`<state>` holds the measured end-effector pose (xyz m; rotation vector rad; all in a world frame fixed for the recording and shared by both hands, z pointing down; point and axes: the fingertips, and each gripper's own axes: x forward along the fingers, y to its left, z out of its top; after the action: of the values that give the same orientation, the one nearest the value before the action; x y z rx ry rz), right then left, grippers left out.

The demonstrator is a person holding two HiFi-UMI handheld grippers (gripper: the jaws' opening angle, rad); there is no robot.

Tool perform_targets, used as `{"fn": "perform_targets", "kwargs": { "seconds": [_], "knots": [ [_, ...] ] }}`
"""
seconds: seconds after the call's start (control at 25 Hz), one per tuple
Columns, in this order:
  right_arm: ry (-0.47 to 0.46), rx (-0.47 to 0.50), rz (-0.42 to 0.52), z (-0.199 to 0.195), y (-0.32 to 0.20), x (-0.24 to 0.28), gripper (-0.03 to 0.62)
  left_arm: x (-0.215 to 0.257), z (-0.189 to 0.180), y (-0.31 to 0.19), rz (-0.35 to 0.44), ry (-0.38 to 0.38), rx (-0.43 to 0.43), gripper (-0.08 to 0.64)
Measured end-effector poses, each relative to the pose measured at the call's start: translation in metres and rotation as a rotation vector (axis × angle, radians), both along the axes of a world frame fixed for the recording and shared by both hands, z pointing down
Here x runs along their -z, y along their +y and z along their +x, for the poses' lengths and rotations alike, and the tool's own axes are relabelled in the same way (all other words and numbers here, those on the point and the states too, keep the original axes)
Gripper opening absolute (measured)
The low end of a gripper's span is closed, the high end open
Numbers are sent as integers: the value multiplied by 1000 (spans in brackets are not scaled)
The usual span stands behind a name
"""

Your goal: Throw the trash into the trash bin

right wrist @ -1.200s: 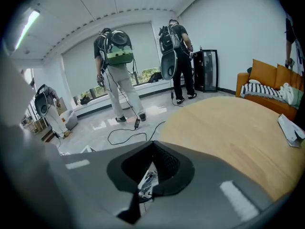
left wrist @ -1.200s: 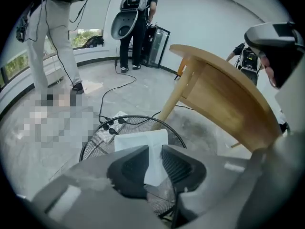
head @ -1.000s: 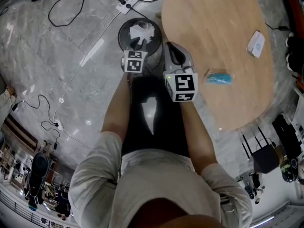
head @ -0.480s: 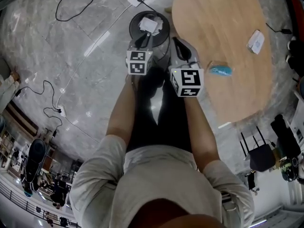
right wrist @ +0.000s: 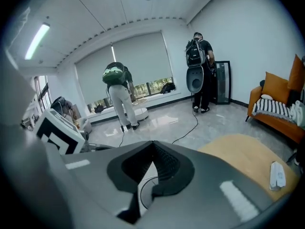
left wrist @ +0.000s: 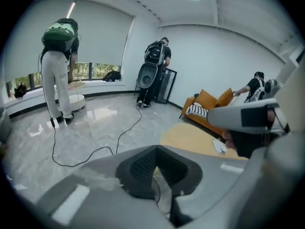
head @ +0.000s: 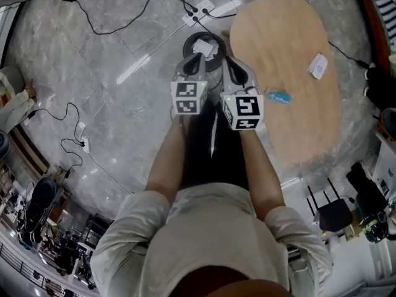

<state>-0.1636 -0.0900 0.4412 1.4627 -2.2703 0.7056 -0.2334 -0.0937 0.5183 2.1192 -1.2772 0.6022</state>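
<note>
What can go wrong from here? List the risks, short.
1. The left gripper and right gripper are shut and empty, while a blue wrapper and white packet lie on the table; reaching with closed jaws would likely shove them.
2. Cables and a power strip lie beside the trash bin; a step there could snag them.

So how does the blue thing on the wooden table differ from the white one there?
The blue item is slim and elongated, while the white item is broader and more rectangular. The blue item lies by the table edge nearest the person; the white item sits farther out, near the opposite edge. Both rest flat on the tabletop, untouched.
</note>
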Motion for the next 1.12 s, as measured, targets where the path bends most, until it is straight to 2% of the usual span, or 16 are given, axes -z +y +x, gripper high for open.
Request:
{"fn": "perform_targets", "kwargs": {
  "seconds": [0.2,0.36,0.72,0.88,1.12],
  "knots": [
    [-1,-17,51,12,-11,57,8,84,4,-15,109,0,38,18],
    [6,28,122,4,-19,106,8,146,-1,-21,193,-23,87,18],
    [-15,40,293,5,-22,223,8,284,3,-19,386,33,131,18],
    [-14,43,353,14,-21,261,8,323,9,-10,452,59,141,18],
    [-4,54,395,19,-12,291,8,347,19,-3,485,78,123,18]
  ]
}}
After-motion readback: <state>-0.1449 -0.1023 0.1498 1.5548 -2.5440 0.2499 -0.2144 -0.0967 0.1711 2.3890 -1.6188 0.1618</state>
